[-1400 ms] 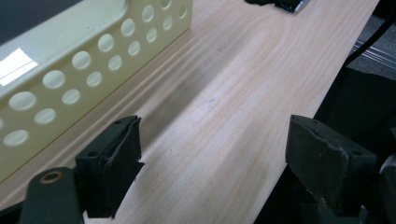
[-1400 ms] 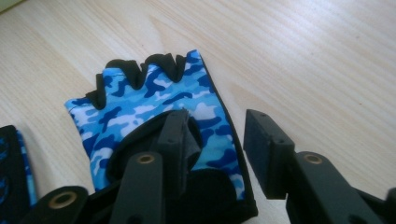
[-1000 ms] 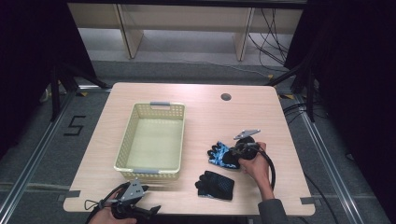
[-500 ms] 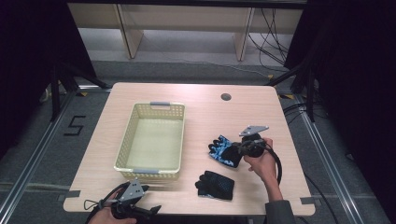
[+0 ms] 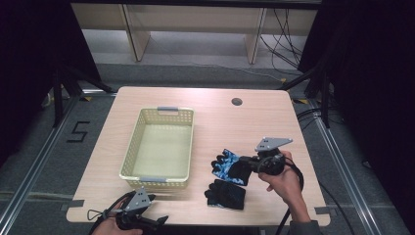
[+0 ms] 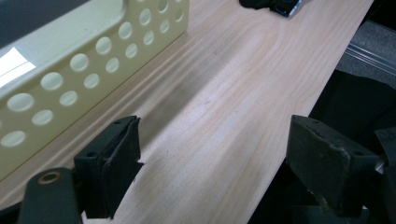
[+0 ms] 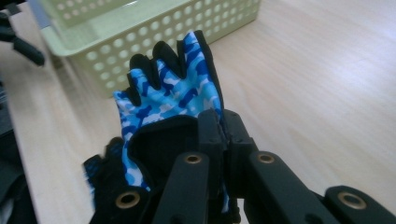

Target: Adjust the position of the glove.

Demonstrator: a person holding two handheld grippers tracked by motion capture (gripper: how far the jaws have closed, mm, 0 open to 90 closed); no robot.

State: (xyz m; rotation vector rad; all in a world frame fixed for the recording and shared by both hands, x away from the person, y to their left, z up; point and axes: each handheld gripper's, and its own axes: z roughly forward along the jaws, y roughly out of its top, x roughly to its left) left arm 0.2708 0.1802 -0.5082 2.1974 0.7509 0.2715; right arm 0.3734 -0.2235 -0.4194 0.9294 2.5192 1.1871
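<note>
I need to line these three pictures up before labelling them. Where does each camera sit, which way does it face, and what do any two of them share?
High view: above the person's table edge, looking forward and down on the table; both hands enter from below, left gripper open, right gripper shut on the blue glove.
Left gripper view: rides that gripper, low over the wood; its jaws stand apart beside the basket.
Right gripper view: looks along its closed jaws at the blue glove.
Shared: all three show the basket; the high and left gripper views show the black glove.

Blue camouflage glove (image 7: 173, 88), black glove (image 5: 225, 194), pale yellow basket (image 5: 128, 156), light wood table (image 5: 215, 115)
</note>
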